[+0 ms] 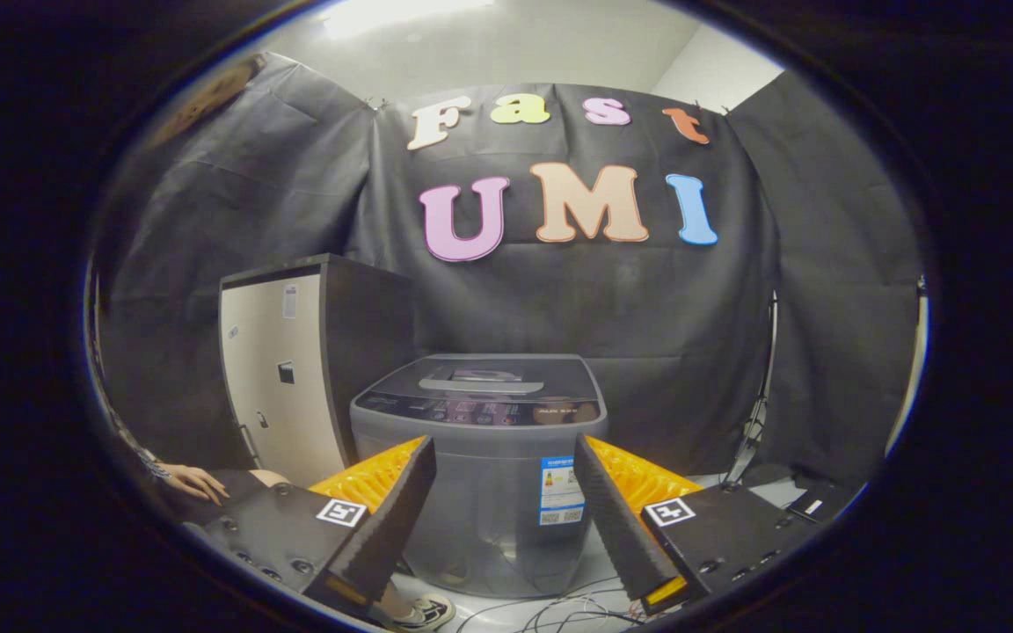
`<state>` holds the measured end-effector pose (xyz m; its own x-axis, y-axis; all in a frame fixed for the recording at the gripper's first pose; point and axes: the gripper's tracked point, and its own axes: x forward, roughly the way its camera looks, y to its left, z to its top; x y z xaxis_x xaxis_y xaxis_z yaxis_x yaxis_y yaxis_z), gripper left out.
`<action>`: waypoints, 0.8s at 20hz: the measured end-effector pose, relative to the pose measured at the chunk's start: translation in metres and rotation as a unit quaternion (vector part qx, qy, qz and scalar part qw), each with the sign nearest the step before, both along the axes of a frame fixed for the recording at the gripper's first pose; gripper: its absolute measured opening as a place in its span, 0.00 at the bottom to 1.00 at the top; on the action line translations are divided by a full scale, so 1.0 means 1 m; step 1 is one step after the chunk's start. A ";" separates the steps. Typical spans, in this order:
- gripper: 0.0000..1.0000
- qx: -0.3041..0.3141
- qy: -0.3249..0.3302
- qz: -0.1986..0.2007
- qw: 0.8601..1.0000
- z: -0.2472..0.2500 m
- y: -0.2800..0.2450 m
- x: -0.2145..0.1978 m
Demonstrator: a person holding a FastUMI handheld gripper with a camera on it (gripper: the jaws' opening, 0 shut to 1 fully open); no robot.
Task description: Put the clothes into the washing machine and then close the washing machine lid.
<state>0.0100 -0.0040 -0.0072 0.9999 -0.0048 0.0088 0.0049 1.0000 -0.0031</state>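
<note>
A small grey top-loading washing machine (480, 457) stands on the floor straight ahead of my fingers, against the black cloth wall. Its lid (482, 380) lies flat and closed on top, with a dark control strip along the front edge. My gripper (502, 457) is held back from the machine, fingers spread wide apart with nothing between them; the machine's front shows through the gap. I see no clothes anywhere around the machine.
A tall cabinet (287, 378) with a pale door stands just left of the machine. A person's hand (199, 482) rests low on the left, and a shoe (423, 611) shows below the fingers. Loose cables (559, 611) trail on the floor; a light stand (757, 422) rises at right.
</note>
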 end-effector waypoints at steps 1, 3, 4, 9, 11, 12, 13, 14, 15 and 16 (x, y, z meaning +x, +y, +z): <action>0.99 0.000 0.000 0.000 1.000 0.000 0.000 -0.001; 0.99 0.000 0.001 0.000 1.000 0.000 0.000 0.000; 0.99 0.000 0.001 0.000 1.000 0.000 0.001 -0.001; 0.99 0.000 0.000 0.000 1.000 0.001 0.000 -0.001; 0.99 0.000 0.001 0.000 1.000 0.001 0.000 -0.002; 0.99 0.000 0.001 0.000 1.000 0.001 0.001 -0.001; 0.99 0.000 0.001 0.000 1.000 0.001 0.001 -0.001; 0.99 0.000 0.001 0.000 1.000 0.001 0.000 -0.001; 0.99 0.000 0.001 0.000 1.000 0.002 0.000 -0.002; 0.99 0.000 0.001 0.000 1.000 0.001 0.001 -0.002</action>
<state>0.0078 -0.0032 -0.0058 1.0000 -0.0054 0.0062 0.0055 1.0000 -0.0027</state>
